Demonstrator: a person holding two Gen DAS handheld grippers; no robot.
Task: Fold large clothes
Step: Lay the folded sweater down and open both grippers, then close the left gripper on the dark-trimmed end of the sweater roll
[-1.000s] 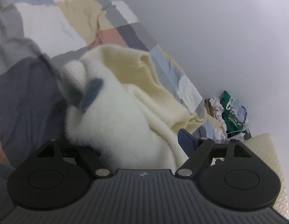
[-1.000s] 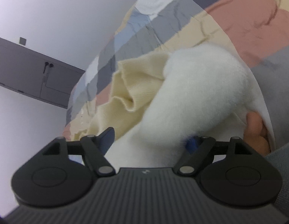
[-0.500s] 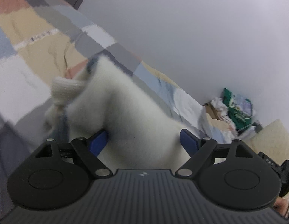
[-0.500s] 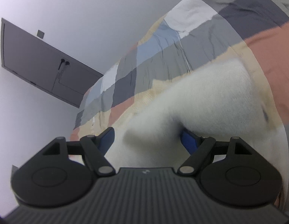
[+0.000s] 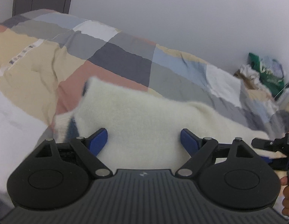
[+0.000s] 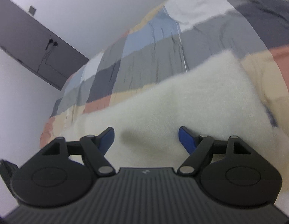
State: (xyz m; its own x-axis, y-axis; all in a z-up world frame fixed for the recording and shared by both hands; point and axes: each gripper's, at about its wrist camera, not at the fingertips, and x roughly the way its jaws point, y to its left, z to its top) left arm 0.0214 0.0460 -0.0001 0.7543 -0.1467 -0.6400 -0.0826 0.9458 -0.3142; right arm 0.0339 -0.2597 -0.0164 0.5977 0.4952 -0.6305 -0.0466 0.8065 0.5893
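A soft, fuzzy white sweater (image 5: 137, 115) lies stretched flat on the patchwork bed (image 5: 124, 56). Both the left claw (image 5: 144, 140) and right claw (image 6: 146, 137) stand wide open, their 2 blue pads apart.

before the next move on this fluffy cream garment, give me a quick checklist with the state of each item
1. Left gripper open: ok, blue pads apart.
2. Right gripper open: ok, pads apart.
3. Fluffy cream garment between both pairs of pads: ok.
4. Garment gripped: not ok, neither gripper is shut on it.
5. Garment over the patchwork bedspread: ok.
6. Garment flat and unwrinkled: cannot tell, picture blurred.
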